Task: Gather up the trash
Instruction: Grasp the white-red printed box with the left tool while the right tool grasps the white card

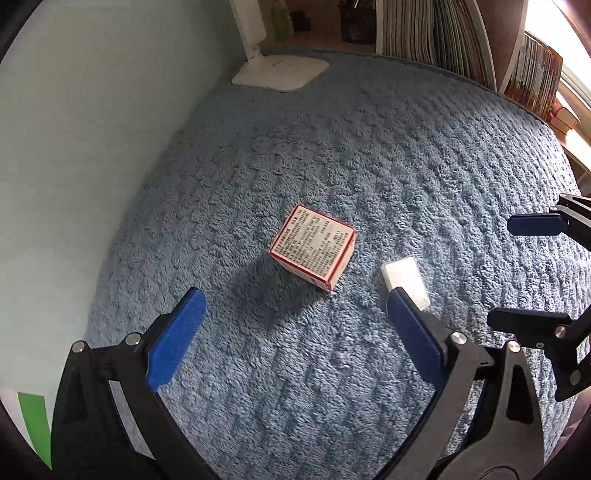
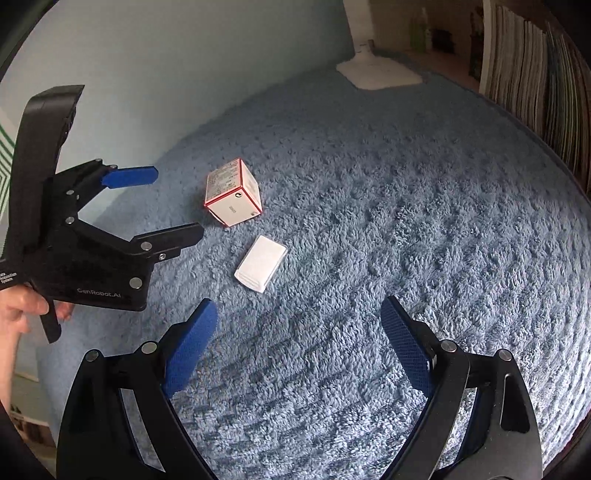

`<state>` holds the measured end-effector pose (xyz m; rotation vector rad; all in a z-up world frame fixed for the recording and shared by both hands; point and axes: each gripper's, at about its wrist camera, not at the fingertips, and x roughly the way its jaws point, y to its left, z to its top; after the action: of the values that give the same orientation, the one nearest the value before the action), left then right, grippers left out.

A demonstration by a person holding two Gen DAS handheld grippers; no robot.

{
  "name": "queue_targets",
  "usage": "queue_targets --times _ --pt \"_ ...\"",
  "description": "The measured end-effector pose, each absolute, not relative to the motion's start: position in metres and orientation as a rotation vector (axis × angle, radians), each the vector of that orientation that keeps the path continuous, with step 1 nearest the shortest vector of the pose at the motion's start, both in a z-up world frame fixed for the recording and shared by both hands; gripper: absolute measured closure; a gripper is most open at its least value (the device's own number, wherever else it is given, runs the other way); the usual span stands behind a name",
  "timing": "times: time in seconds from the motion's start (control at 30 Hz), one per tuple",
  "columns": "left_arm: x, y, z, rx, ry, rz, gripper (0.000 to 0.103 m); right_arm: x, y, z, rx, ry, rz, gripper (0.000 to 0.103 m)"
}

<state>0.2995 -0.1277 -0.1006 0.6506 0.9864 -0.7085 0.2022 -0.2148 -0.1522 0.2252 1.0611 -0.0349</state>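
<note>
A fluffy blue blanket (image 1: 406, 155) covers the worktop, with a pale wall to the left, a white lamp base (image 1: 280, 72) at the far edge and shelved books (image 1: 417, 33) behind. The left tool (image 1: 295, 314) hovers with its jaws spread wide and empty; a red-edged carton (image 1: 312, 245) lies just ahead between its fingers. It looks like light, stiff cardboard, likely crushable, best pinched across its two flat sides. Just right of it, close but apart, lies a small white packet (image 2: 261, 263), flat and light, probably easiest taken by its long edges. The right tool (image 2: 299, 325) hangs gaping, the packet ahead and slightly left.
</note>
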Motion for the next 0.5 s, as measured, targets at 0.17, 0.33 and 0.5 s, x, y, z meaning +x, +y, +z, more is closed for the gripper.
queue_targets --times 0.17,0.33,0.5 --pt "0.325 -0.131 -0.111 0.690 0.985 -0.767 0.007 0.213 -0.204 -0.161 0.229 1.064 -0.097 0.014" --pt "0.342 -0.134 -0.120 0.724 0.982 -0.827 0.007 0.226 -0.189 -0.173 0.243 1.064 -0.164 0.014" --pt "0.348 -0.143 -0.126 0.757 0.970 -0.904 0.006 0.237 -0.165 -0.185 0.219 1.038 -0.221 0.014"
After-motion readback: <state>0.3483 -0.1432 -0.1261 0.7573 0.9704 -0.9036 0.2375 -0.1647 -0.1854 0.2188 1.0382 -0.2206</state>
